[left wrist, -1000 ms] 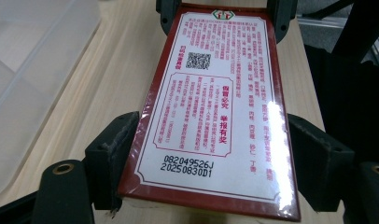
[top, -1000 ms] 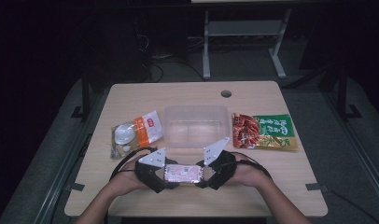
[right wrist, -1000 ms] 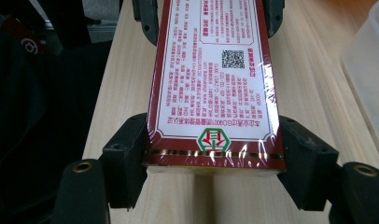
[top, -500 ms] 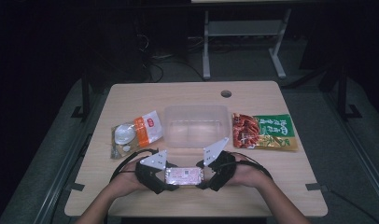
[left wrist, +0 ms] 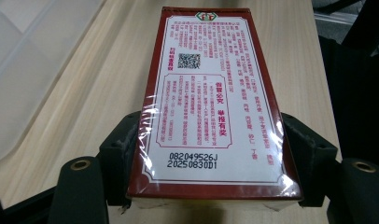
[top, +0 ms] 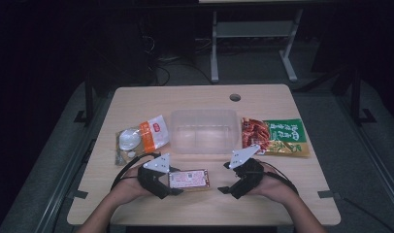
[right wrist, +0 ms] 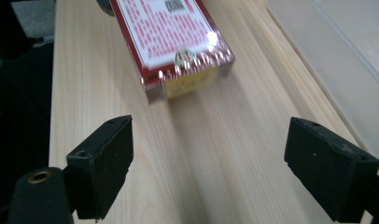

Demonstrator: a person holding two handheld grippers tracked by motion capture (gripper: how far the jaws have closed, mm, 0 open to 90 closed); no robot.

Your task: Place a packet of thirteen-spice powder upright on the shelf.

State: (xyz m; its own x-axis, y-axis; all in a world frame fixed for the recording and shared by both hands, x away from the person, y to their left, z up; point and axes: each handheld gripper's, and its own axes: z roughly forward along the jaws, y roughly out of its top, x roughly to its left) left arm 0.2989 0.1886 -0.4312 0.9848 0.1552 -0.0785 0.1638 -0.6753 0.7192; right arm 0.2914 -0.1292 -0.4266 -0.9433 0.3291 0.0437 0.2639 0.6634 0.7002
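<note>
Red box, one, near table edge at six o'clock, its underside hidden; my left gripper clamps it. Right gripper just opened, empty, box beyond at twelve o'clock.

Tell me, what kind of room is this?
Probably a lab or workroom for recording. A plain wooden table stands in a dark room with cables on the floor behind it, and a person's hands work black claws over food packets.
</note>
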